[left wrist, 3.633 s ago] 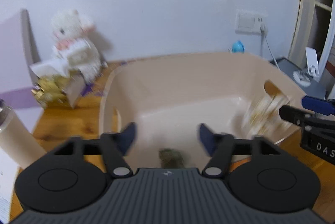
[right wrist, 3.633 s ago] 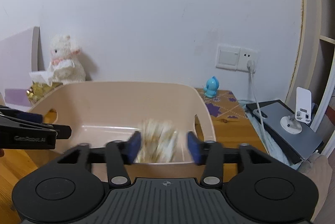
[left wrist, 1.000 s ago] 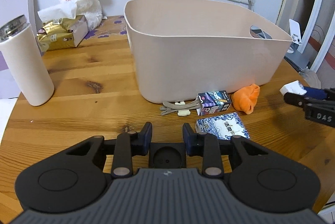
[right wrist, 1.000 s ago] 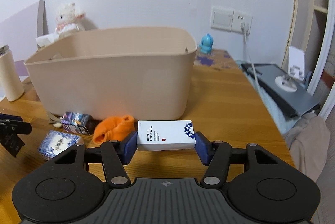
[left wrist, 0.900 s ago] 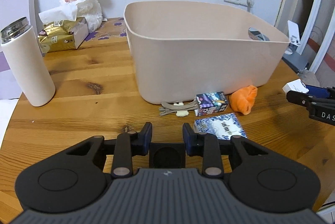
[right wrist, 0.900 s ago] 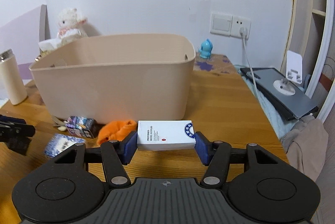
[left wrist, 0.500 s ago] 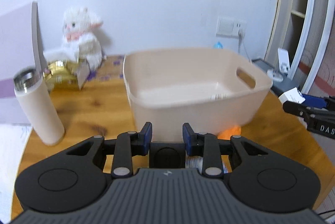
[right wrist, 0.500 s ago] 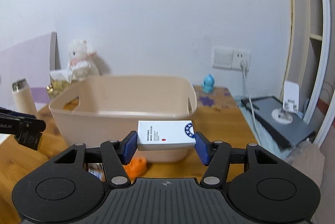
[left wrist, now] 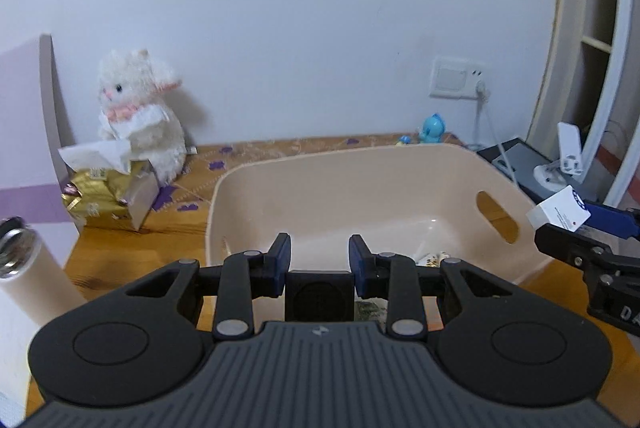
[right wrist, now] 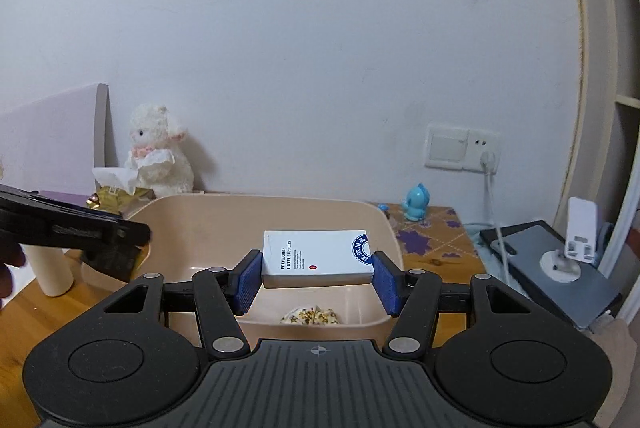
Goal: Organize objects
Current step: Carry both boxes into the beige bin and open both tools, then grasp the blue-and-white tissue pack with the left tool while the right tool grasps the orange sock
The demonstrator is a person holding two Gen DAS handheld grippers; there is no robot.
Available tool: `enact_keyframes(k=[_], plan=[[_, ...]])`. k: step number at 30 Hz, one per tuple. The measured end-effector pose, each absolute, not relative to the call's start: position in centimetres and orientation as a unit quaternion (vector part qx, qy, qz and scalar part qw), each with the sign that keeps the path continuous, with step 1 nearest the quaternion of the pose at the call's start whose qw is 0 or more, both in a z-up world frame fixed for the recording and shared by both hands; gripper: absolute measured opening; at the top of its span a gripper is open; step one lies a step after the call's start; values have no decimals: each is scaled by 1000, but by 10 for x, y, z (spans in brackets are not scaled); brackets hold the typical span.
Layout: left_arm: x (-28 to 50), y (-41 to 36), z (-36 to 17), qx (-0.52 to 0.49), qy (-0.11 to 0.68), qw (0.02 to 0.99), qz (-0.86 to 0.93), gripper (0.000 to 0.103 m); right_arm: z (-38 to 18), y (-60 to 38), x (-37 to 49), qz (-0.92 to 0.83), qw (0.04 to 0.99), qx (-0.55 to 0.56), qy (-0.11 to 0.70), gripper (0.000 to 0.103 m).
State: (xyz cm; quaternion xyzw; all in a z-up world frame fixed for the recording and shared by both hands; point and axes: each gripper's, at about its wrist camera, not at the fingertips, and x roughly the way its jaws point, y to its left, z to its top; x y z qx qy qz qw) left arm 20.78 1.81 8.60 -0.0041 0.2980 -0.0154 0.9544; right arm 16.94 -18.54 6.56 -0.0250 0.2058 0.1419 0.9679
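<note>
A beige plastic bin (left wrist: 360, 153) with handle slots stands on the wooden table. My left gripper (left wrist: 319, 258) hovers over its near left part, shut on a small black box (left wrist: 319, 294). To its right, my right gripper (left wrist: 562, 228) holds a white box (left wrist: 558, 213) by the bin's right rim. In the right wrist view, the right gripper (right wrist: 317, 270) is shut on that white box (right wrist: 316, 256) above the bin (right wrist: 256, 199). A yellow patterned packet (right wrist: 310, 316) lies on the bin floor. The left gripper (right wrist: 120, 232) shows at the left.
A white plush lamb (left wrist: 140, 116) and a gold tissue box (left wrist: 108, 196) sit at the back left, with a white flask (left wrist: 24, 284) nearer. A blue figurine (left wrist: 432, 128) stands by the wall socket. A grey device with a phone stand (right wrist: 560, 268) lies right.
Both grippers have risen from table height to above the bin, each still holding its box. The loose items in front of the bin have dropped out of view.
</note>
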Motion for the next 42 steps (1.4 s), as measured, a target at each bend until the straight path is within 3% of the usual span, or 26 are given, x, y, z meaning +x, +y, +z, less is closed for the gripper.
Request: enact_keyframes(k=[15,17,21,28,31,42], plan=[[259,10,27,14,372,928,8,34,24,-173,224,133,953,-34,271,56],[255,8,30,17,367,930,10,35,25,-174,223,130,954,-34,269,64],[240,4,43,30,351,936,19,74,32,-179,214,129,956,-30,262,72],[202,4,63,25,335,942,20,91,49,-192,181,131,961,-35,241,87],[181,8,63,15,328,944,26,91,49,-195,168,134,960,-42,242,96],[131,-6,41,20,355,935,6,96,18,-197,132,139,947,-78,280,99]])
